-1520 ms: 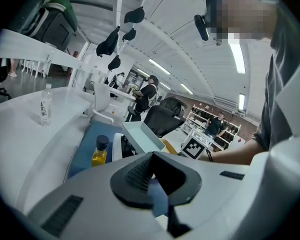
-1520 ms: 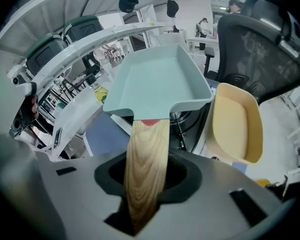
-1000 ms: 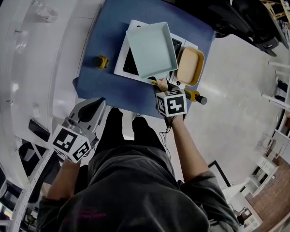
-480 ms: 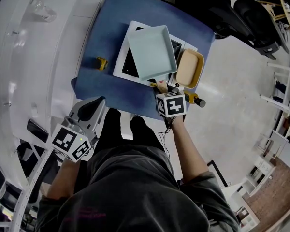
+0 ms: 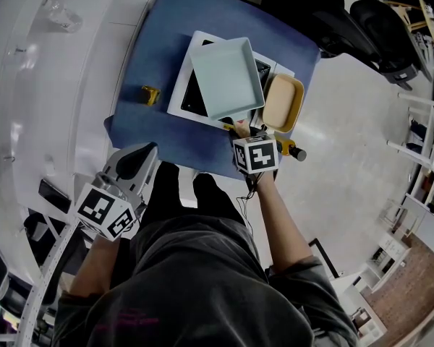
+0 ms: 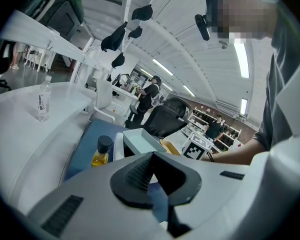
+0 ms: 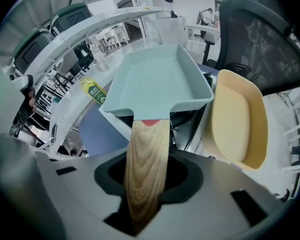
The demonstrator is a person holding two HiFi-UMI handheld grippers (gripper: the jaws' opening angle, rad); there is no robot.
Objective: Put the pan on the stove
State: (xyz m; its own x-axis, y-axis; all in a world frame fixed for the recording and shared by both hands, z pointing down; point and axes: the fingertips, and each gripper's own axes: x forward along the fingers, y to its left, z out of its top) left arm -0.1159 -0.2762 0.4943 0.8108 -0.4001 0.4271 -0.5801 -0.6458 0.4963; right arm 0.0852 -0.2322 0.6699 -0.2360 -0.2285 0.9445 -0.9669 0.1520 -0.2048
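No print reads clearly here. The bottle [image 7: 93, 91] left of the pan wears a green label too small to read, and so is the label on the clear water bottle [image 6: 42, 100] on the white counter. Your cubes show only black-and-white square markers.

Your right gripper [image 7: 145, 184] is clamped on the pan's wooden handle [image 7: 144, 154], jaws pressed to either side of it. The pan [image 5: 228, 78], pale green and square, is empty and sits over the stove [image 5: 175, 103], covering most of its black top. You cannot tell whether its base touches the surface. The stove stands on the blue table [image 5: 166, 35].

Just right of the stove lies a yellow dish [image 5: 283, 101], also empty. The bottle has a black cap and holds yellow liquid. It stands on the table left of the stove, apart from it. A second bottle [image 5: 295, 150] lies beside your right gripper at the table's edge.

Your left gripper [image 6: 151, 156] hangs off the table's near left corner, its jaws closed together with nothing between them.
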